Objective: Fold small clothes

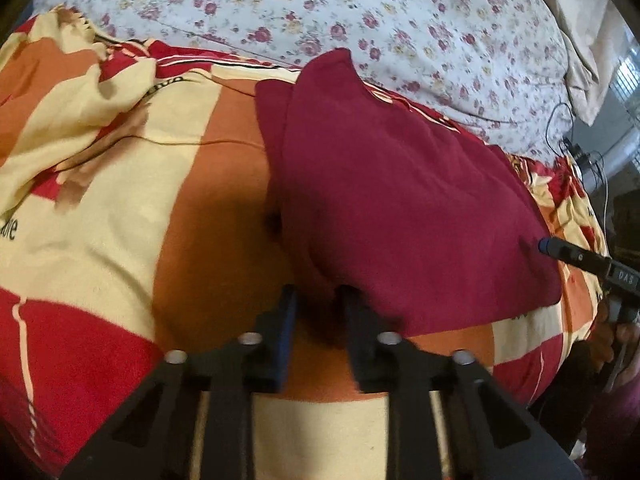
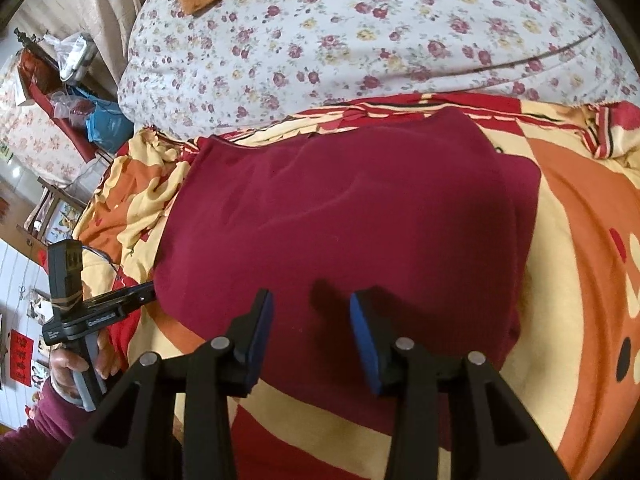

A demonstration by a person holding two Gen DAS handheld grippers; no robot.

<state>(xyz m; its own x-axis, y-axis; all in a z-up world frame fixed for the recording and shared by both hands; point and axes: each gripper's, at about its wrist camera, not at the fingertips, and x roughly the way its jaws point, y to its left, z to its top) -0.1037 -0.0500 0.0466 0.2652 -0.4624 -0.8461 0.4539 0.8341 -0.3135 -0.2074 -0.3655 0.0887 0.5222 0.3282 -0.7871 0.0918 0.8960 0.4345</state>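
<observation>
A dark red garment [image 1: 400, 184] lies folded flat on a red, orange and cream bedspread [image 1: 120, 220]; it also fills the middle of the right wrist view [image 2: 340, 216]. My left gripper [image 1: 318, 300] is open at the garment's near left corner, its jaws on either side of the edge, not closed on it. It shows from the side in the right wrist view [image 2: 148, 294]. My right gripper [image 2: 310, 300] is open and empty just above the garment's near edge. Its tip shows in the left wrist view [image 1: 546, 246] at the garment's right side.
A white floral quilt [image 2: 360, 40] lies bunched behind the garment. The bedspread [image 2: 580, 240] is rumpled at its far corners. Beyond the bed's edge are cluttered furniture with bags [image 2: 76, 92] and cables [image 1: 576, 148].
</observation>
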